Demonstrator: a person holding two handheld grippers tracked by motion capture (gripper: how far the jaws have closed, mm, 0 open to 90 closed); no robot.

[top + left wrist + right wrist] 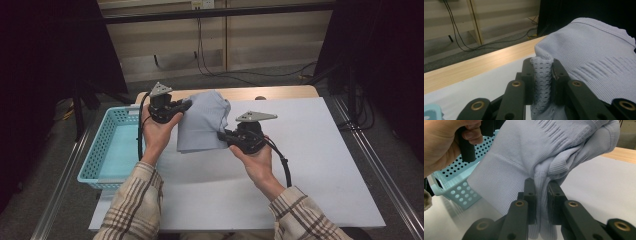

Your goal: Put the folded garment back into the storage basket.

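- there is one pale blue-grey knitted cloth (204,120), and it is held up above the white table (310,165), between the two grippers.
- from the high view its long way runs from the far end of the table back toward the person, and it hangs down a bit at the near end.
- its top is bunched and round, and its near edge is flatter and straighter.
- there are two grippers, one in each hand.
- the left gripper (186,104) is at the cloth's far left corner. in the left gripper view its black jaws are squeezed on a thin strip of the cloth (541,75) that has tiny holes in it.
- the right gripper (222,135) is at the cloth's near right corner. in the right gripper view its jaws are pinched tight on a bunched fold of the cloth (541,192).
- the person's left hand (156,131) and right hand (257,162) each hold a gripper, and the two sleeves are checked.
- there is one light blue basket (98,150) with lots of small holes, at the left side of the table, just beside the left hand.
- the part of the basket's inside that shows has nothing in it.
- a strip of bare wood (280,92) shows at the far edge of the table.
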